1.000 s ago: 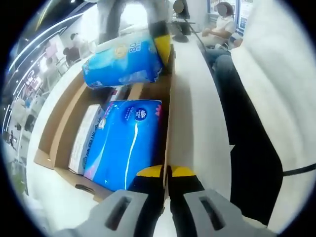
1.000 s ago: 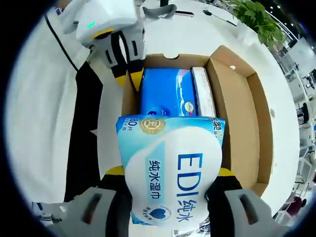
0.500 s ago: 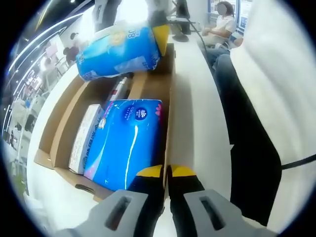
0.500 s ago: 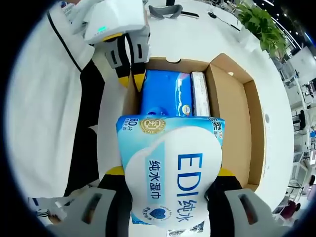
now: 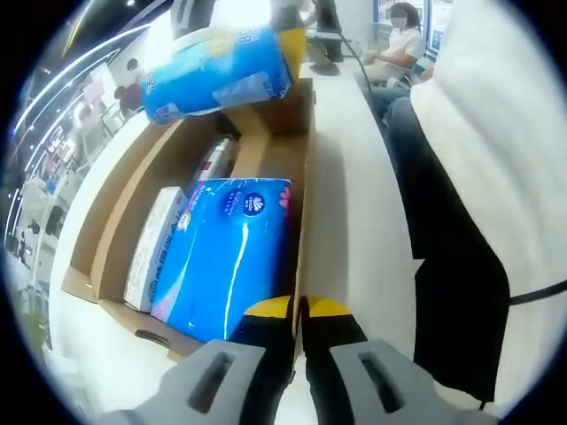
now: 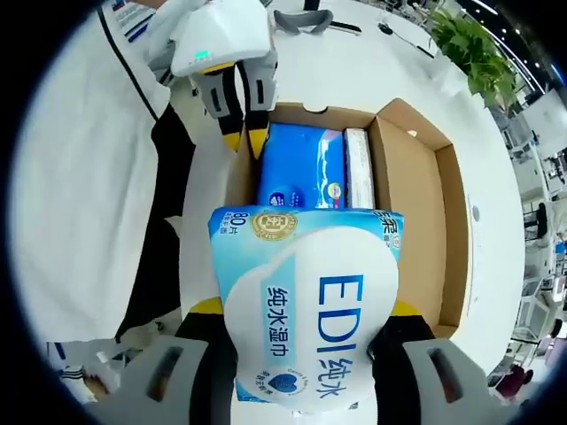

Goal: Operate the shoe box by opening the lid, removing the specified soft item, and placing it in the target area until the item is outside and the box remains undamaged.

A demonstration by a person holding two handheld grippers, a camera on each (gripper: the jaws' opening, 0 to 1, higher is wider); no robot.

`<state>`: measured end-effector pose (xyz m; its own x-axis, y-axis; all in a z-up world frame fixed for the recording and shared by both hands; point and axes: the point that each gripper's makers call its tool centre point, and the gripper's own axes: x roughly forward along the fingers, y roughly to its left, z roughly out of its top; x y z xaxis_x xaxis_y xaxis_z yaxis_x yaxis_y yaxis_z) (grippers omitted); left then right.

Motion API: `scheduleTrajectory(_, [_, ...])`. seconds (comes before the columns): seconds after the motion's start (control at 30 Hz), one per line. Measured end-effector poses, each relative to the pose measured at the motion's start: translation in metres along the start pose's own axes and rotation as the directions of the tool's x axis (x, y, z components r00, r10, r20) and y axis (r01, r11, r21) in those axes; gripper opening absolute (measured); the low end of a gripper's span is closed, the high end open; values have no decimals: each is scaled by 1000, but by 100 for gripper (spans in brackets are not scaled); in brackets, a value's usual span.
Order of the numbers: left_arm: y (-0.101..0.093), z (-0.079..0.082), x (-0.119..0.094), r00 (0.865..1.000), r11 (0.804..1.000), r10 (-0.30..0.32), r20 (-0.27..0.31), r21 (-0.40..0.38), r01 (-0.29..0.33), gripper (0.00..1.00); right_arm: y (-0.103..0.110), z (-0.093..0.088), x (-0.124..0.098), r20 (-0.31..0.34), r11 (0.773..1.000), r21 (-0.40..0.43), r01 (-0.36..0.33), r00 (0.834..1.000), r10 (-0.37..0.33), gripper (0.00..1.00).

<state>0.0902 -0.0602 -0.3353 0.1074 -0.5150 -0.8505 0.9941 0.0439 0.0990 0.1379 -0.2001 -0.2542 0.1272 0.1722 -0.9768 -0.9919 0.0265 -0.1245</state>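
Note:
The open cardboard shoe box [image 5: 266, 159] lies on a white table. Inside it are a blue soft pack [image 5: 229, 257] and a flat white packet [image 5: 152, 243]. My left gripper [image 5: 299, 308] is shut on the box's near side wall. A light-blue wet-wipe pack [image 5: 217, 75] hangs above the box's far end, held by the right gripper [image 5: 292, 40]. In the right gripper view that pack [image 6: 306, 301], printed "EDI", sits between the jaws of my right gripper [image 6: 306, 308], which is shut on it above the box [image 6: 425, 204]. The left gripper [image 6: 241, 137] clamps the box's far wall.
A person in a white top and dark trousers [image 5: 452, 266] stands close along the table's edge. White table [image 6: 354, 71] surrounds the box. A potted plant [image 6: 469, 40] stands far off. A seated person [image 5: 399, 44] is beyond the table's end.
The right gripper has lifted the wet-wipe pack higher and farther from the box. The left gripper still holds the box wall, and the box has stayed put.

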Motion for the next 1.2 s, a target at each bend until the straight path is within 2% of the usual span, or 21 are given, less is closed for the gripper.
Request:
scheduleTrajectory(0.3, [0, 0, -1, 1000, 1000, -5, -1, 1, 5, 3, -6, -12, -8, -15, 998, -50, 40, 999, -41, 60])
scheduleTrajectory(0.67, [0, 0, -1, 1000, 1000, -6, -1, -2, 6, 3, -9, -30, -15, -32, 997, -41, 60, 998, -62, 60])
scheduleTrajectory(1.2, [1, 1, 1, 1000, 1000, -14, -2, -1, 14, 3, -14, -51, -39, -26, 995, -16, 94, 995, -95, 60])
